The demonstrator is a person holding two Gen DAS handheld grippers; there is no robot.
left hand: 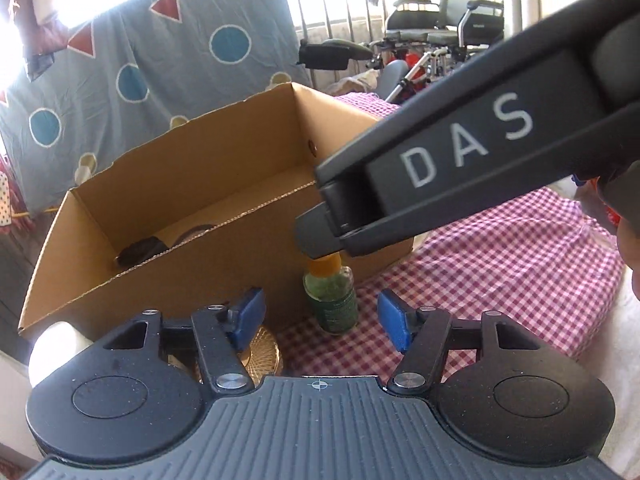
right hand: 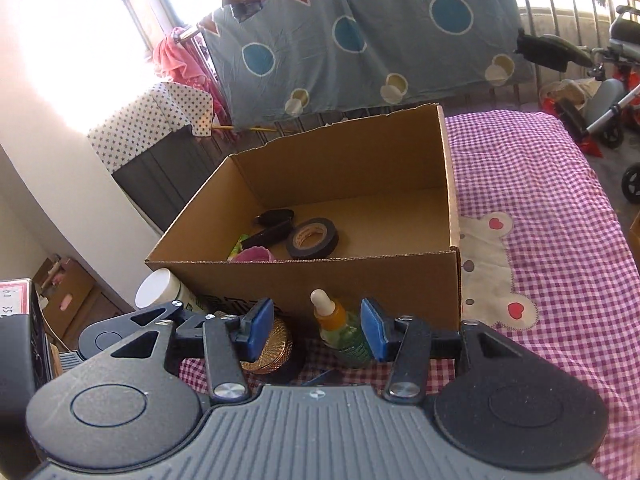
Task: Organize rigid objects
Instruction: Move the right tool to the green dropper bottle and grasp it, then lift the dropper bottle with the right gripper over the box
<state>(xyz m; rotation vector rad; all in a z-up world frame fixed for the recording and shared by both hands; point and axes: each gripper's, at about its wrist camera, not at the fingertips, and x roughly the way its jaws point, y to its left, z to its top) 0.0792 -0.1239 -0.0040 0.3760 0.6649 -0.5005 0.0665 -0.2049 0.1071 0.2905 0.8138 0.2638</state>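
Observation:
A small green dropper bottle (left hand: 331, 300) with an orange neck stands upright on the checked cloth, just in front of the cardboard box (left hand: 168, 168). My left gripper (left hand: 322, 320) is open, its blue pads on either side of the bottle and short of it. My right gripper (left hand: 318, 240) reaches in from the upper right, its tip over the bottle's top. In the right wrist view the bottle (right hand: 340, 328) stands between the pads of the right gripper (right hand: 317, 328), close to the right pad, with a wide gap to the left pad. Its jaws are open.
The box (right hand: 400, 280) holds a black tape roll (right hand: 312, 238), dark oblong items (right hand: 274, 218) and a pink item (right hand: 254, 255). A gold ribbed jar (right hand: 276, 344) and a white-capped jar (right hand: 158, 288) stand left of the bottle. A wheelchair (left hand: 444, 28) stands beyond the bed.

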